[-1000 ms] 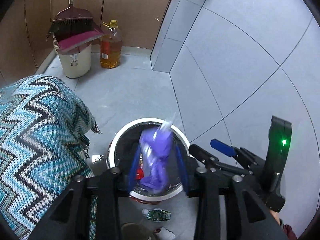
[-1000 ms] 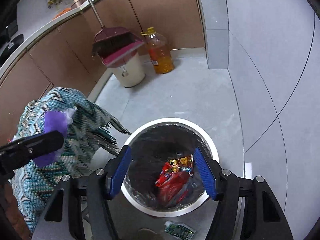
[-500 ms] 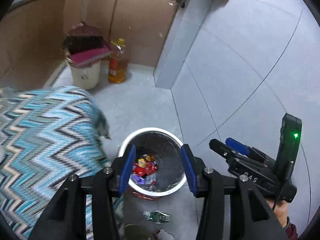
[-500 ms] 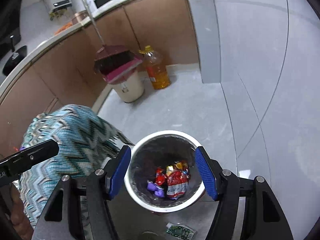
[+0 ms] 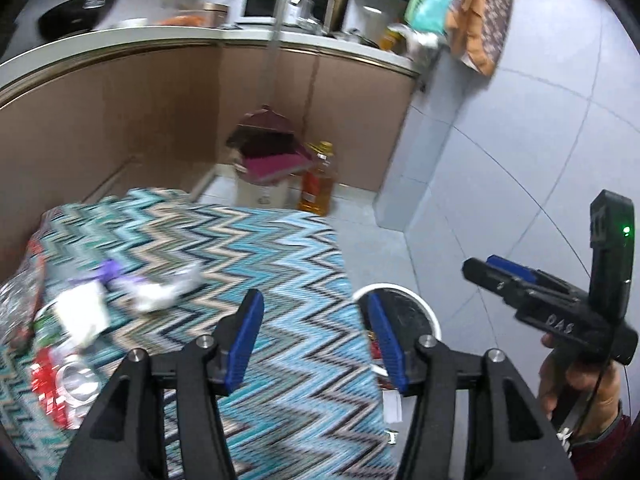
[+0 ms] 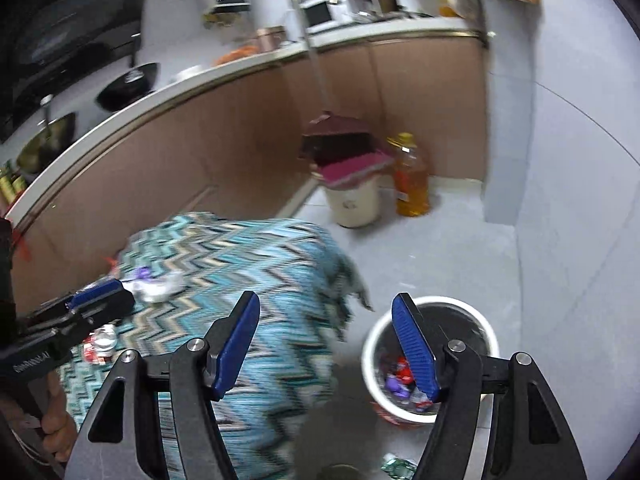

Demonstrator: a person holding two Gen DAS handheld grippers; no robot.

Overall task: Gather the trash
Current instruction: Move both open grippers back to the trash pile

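Observation:
My left gripper (image 5: 316, 340) hangs over the zigzag-patterned cloth (image 5: 260, 248), its jaws opening with nothing between the blue pads. Blurred trash lies on the cloth to its left: a purple wrapper (image 5: 108, 272), white crumpled paper (image 5: 160, 292), red wrappers and a can (image 5: 72, 384). The white-rimmed bin (image 6: 480, 320) stands on the floor at the cloth's right edge, with red and purple wrappers (image 6: 400, 376) inside. My right gripper (image 6: 326, 340) is open and empty, above the gap between cloth and bin. In the left wrist view the right gripper (image 5: 480, 266) shows at the right, held by a hand.
A cream bucket (image 6: 354, 204) with a maroon dustpan and broom stands by the brown cabinets (image 6: 180, 152), and an oil bottle (image 6: 410, 184) is next to it. A green wrapper (image 6: 396, 468) lies on the floor near the bin. A grey tiled wall (image 6: 560, 160) rises at the right.
The purple wrapper held by the left gripper over the bin has dropped into it. Both grippers have risen and swung left, so the cloth and its trash now fill the views.

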